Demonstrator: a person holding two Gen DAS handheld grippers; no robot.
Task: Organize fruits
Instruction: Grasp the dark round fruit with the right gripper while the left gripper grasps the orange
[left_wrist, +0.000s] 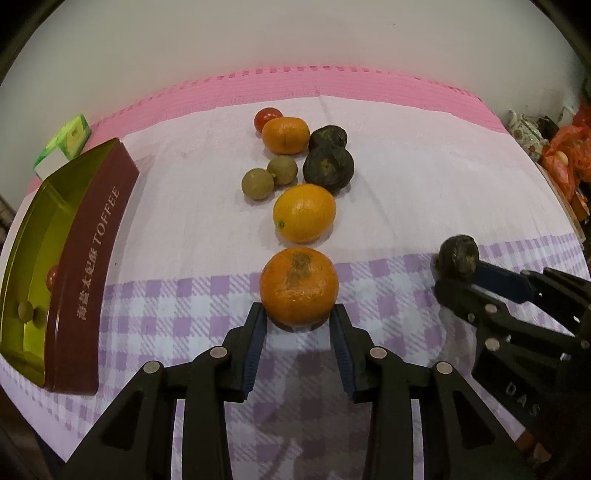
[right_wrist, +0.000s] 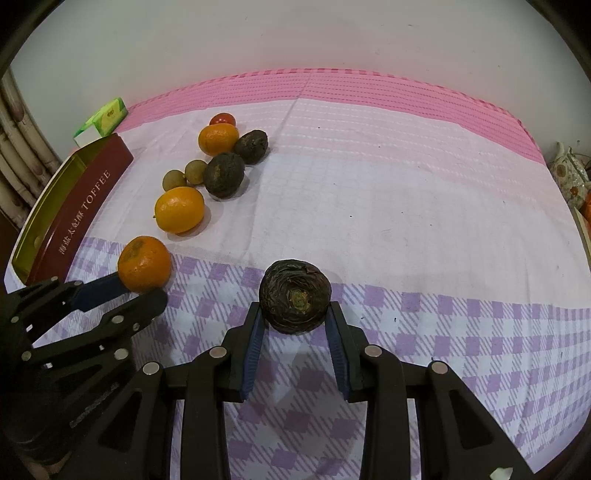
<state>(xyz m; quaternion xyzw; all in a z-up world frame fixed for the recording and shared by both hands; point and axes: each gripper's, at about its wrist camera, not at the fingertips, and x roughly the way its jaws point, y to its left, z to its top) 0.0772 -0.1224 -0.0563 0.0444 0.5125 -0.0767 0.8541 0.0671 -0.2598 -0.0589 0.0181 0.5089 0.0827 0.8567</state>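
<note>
Round orange mandarin with brown scar sits lower centre of left view, pinched between left gripper pads. Maroon toffee tin with gold interior lies at left edge, long axis running up-frame; left gripper nearer. Right gripper pinches dark wrinkled round fruit, lower centre of right view, tin far left.

Right gripper: clamped on dark fruit. Left gripper: holding tangerine. Tin at left; loose fruits beside it on cloth.
</note>
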